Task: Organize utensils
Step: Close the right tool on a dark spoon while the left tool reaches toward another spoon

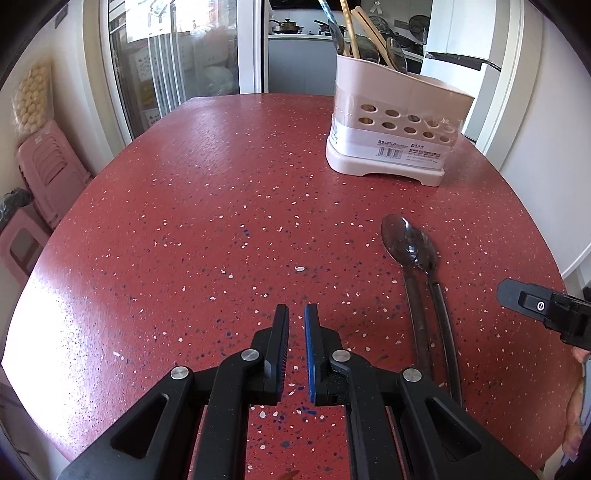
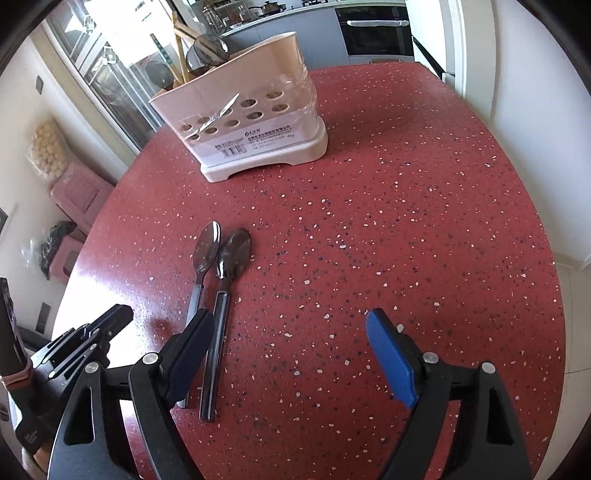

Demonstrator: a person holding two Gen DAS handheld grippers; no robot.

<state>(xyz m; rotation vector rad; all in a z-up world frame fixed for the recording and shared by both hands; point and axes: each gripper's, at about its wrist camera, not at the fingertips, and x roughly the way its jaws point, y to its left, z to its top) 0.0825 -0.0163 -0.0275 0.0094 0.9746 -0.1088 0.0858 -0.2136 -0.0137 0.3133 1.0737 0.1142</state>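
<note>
the pale utensil caddy (image 2: pixel 243 129) stands on the red table (image 2: pixel 406 221), holding wooden utensils (image 1: pixel 364 33) and dark spoons upright. nearer than the caddy, two spoons (image 2: pixel 218 266) lie side by side, handles beside the right gripper (image 2: pixel 291 332), spread wide and empty. left gripper (image 1: pixel 296 314) is closed, empty.

The near ends of the two spoons' (image 1: pixel 424 295) handles pass behind the left gripper's (image 1: pixel 296 314) black frame in the left wrist view. In the right wrist view the right gripper's (image 2: pixel 290 321) left finger (image 2: pixel 192 347) covers part of the left spoon's (image 2: pixel 205 254) handle. The utensils (image 1: pixel 364 40) standing in the holder (image 1: pixel 395 125) hide their lower parts behind its wall, and the picture's top edge cuts off their tips. The label's (image 2: pixel 240 146) print is too small to read.
</note>
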